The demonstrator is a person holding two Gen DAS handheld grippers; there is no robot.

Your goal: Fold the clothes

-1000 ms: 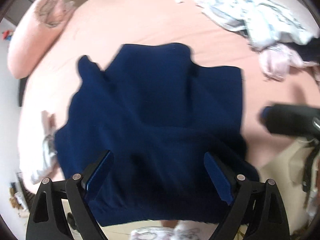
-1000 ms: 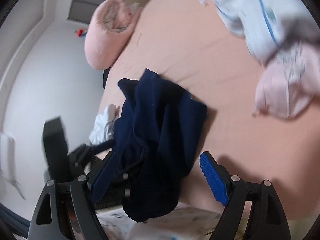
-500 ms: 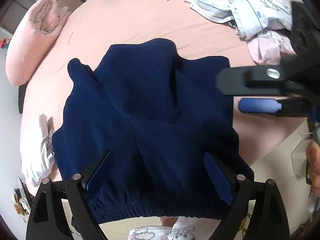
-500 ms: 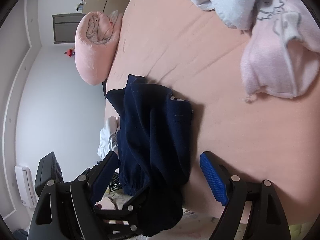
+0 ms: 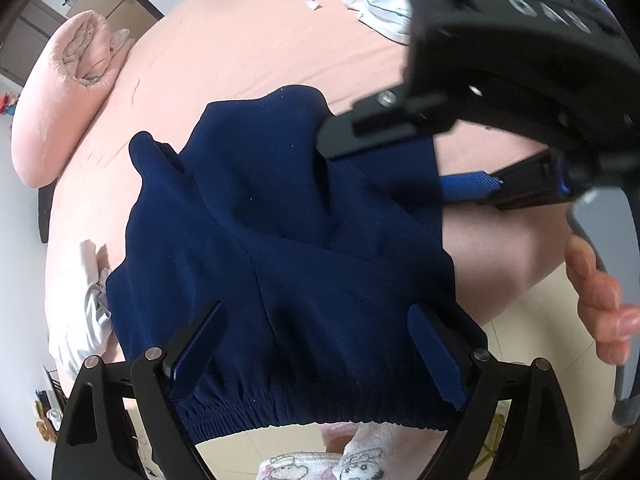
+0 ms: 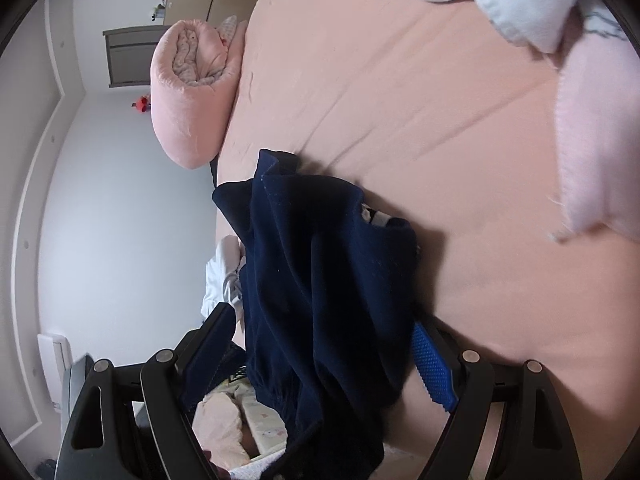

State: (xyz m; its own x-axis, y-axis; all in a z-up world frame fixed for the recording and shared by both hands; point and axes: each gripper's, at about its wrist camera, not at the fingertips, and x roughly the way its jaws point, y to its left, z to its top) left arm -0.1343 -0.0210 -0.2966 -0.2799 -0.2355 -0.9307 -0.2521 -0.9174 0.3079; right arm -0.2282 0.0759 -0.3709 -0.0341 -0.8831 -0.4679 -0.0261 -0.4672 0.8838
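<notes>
Now my right gripper (image 5: 472, 160) has come in big at the upper right of the left view, jaws wide apart over the dark blue pants (image 5: 288, 248) in the middle on the pink bed (image 5: 248, 52). My left gripper (image 5: 316, 344) is wide apart too, holding nothing

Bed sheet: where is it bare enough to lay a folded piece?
Bare: the pink sheet between the navy garment, rolled pink duvet and white clothes pile. Crowded: the near edge, under both open grippers.
</notes>
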